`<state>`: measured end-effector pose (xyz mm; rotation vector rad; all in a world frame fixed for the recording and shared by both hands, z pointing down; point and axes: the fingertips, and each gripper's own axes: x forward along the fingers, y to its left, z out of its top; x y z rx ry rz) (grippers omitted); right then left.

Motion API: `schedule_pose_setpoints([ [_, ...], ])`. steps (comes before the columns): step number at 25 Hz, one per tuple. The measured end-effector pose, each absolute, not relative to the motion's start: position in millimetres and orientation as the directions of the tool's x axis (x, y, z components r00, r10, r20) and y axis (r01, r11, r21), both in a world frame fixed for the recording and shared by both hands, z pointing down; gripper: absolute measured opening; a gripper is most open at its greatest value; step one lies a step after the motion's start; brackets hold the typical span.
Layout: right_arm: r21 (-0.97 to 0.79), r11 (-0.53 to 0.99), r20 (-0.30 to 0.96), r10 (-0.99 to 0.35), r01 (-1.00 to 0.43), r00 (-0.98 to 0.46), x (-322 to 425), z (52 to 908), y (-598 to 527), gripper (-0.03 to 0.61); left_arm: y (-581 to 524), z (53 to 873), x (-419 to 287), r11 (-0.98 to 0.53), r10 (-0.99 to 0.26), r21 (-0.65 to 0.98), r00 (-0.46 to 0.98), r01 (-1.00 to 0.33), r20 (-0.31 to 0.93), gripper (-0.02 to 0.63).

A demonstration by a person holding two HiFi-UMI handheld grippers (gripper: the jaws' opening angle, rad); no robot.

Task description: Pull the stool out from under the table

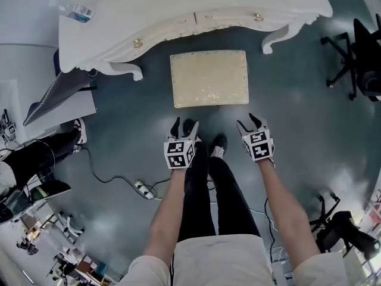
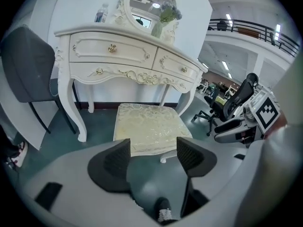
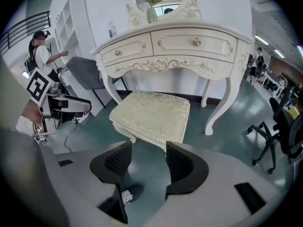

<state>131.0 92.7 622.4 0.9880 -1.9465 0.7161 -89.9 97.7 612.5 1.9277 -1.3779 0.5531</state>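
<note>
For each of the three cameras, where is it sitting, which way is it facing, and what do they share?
Head view: on the person's head, looking steeply down at the stool before the table; forearms, legs, left gripper and right gripper show.
Left gripper view: on the left gripper, facing the stool over open, empty jaws; a shoe shows below.
Right gripper view: on the right gripper, facing the stool; jaws open, empty; a shoe below.
Shared: stool and table, in all three.

Shiny patterned cloth on the stool point(image 1: 209, 78), glossy white-painted table point(image 1: 178, 8), smooth reflective floor point(image 1: 119, 154).
</note>
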Motion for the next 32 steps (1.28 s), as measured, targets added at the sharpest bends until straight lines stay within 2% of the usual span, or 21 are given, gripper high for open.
schedule_pose_setpoints([
  [6, -0.172, 0.475, 0.826, -0.408, -0.863, -0.389, 118.4, 568.1, 120.3, 0.25, 120.3, 560.6, -74.2, -0.22, -0.642, 0.332, 0.393, -0.917, 0.659, 0.313],
  [15, -0.225, 0.399, 0.754, -0.507, -0.889, -0.418, 87.1, 484.9, 120.7, 0.25, 143.6, 483.3, -106.6, -0.23, -0.666, 0.318, 0.386, -0.92, 0.638, 0.313],
  [22, -0.222, 0.469, 0.71, -0.523, -0.855, -0.471, 57.5, 429.4, 125.6, 0.25, 158.3, 425.4, -111.6, -0.212, -0.708, 0.338, 0.382, -0.917, 0.594, 0.313],
  [32, -0.243, 0.481, 0.713, -0.5, -0.842, -0.492, 63.3, 399.6, 153.2, 0.25, 182.1, 382.9, -100.1, -0.218, -0.715, 0.341, 0.388, -0.914, 0.582, 0.313],
])
